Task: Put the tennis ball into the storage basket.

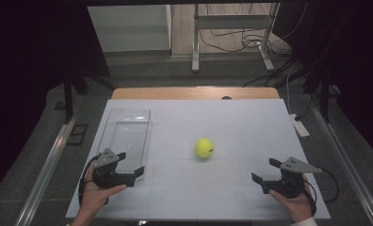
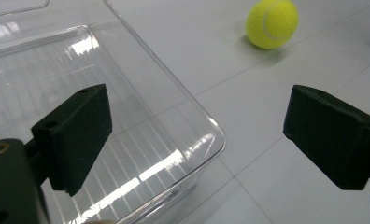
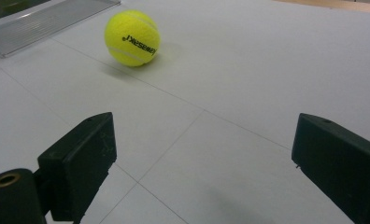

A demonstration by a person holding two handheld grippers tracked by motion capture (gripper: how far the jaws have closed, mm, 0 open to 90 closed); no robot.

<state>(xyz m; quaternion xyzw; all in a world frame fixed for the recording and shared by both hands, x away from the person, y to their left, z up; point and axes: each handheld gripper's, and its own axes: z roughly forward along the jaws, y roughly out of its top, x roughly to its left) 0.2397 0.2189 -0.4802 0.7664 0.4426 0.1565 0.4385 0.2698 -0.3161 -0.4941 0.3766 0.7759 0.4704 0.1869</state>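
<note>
1. The tennis ball (image 1: 204, 148) sits alone on the white table (image 1: 231, 122), about midway between your two hands and a little farther out; the clear tray (image 1: 126, 134) lies to its left, empty as far as you can see through it.
2. Your right gripper (image 1: 268, 171) has its jaws spread wide with nothing between them; in the right gripper view the ball lies ahead and off toward the left jaw, so turn your wrist until it sits centred in the gap before you move in.
3. Come in low and level; a ball rolls at the lightest nudge, so let neither jaw touch it until both flank its widest part.
4. Close slowly across the middle of the ball; a grip too high probably squeezes it out downward.
5. Your left gripper (image 1: 128, 165) also stands wide open and holds nothing; it hovers at the near end of the tray, one jaw over the tray and one outside it; keep it clear of the rim, or use it to steady the tray if you mean to drop the ball in there.
</note>
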